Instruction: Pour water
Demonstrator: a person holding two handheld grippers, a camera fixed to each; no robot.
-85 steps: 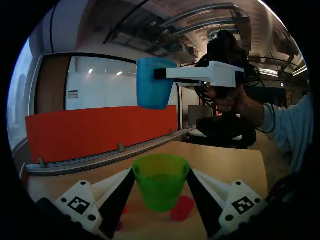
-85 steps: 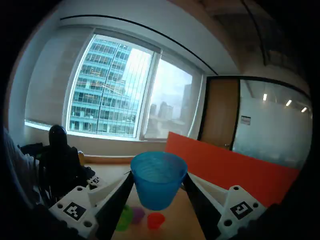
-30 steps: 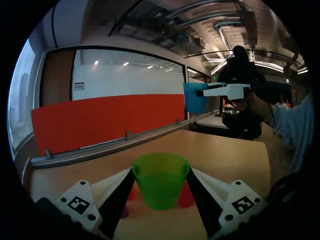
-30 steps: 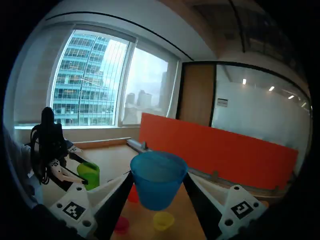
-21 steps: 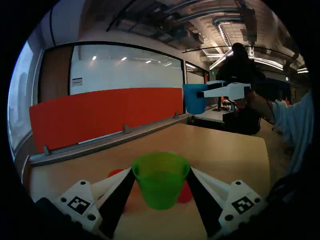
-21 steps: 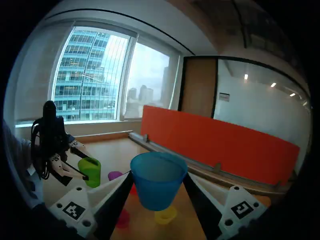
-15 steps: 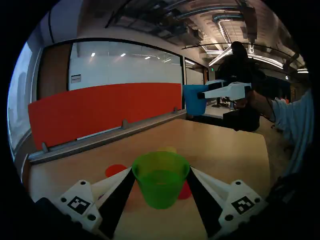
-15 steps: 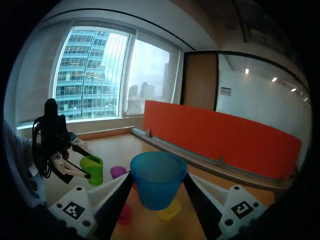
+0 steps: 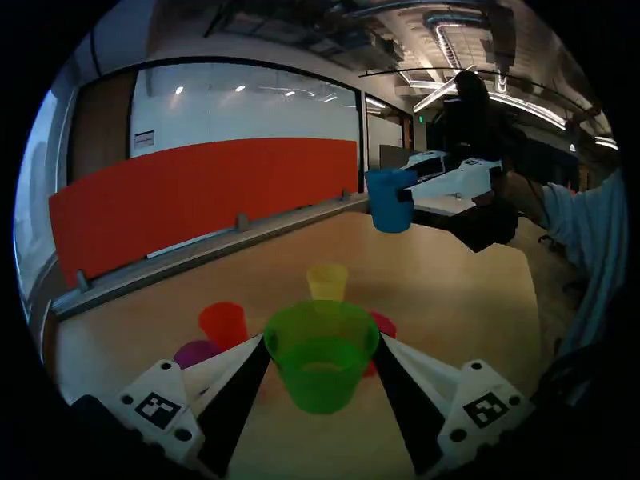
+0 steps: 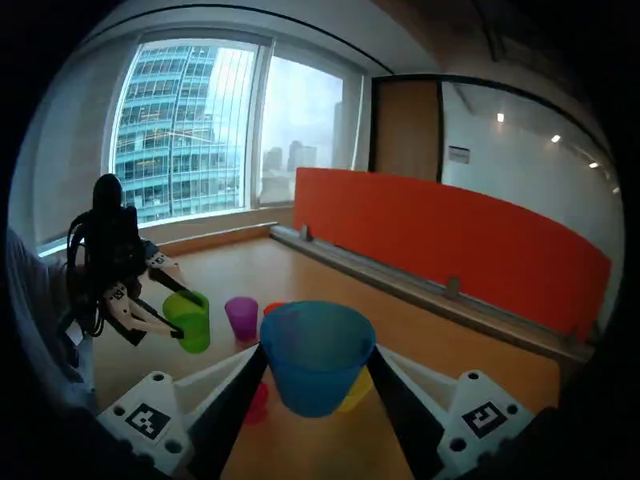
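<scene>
My left gripper (image 9: 320,352) was clamped on the green cup (image 9: 322,366), one finger pressing each side, and the cup stood upright above the table (image 9: 456,304). My right gripper (image 10: 316,356) had the blue cup (image 10: 318,368) pinched the same way, also upright and off the table.

In the left gripper view, the blue cup hung ahead of my left fingers, to the right and higher than the green rim, well apart from it. In the right gripper view, the green cup sat off to the left, farther out and lower. Both cups had their long axes vertical, mouths up. I judged that the pour turned on closing that gap: one rim had to come over the other mouth before either cup was tipped. Neither hand was clearly nearer the midpoint.

A paler band low in the green cup could have been water; I could not tell. The inside of the blue cup gave me nothing sure.

On the table under the green cup stood a yellow cup (image 9: 327,282), a red cup (image 9: 223,323) and a purple cup (image 9: 196,352).

I saw no brand or lettering on any cup. My fingers carried square black-and-white markers (image 9: 157,409), patterns rather than words. A sign (image 9: 143,141) on the far wall was too small to read.
</scene>
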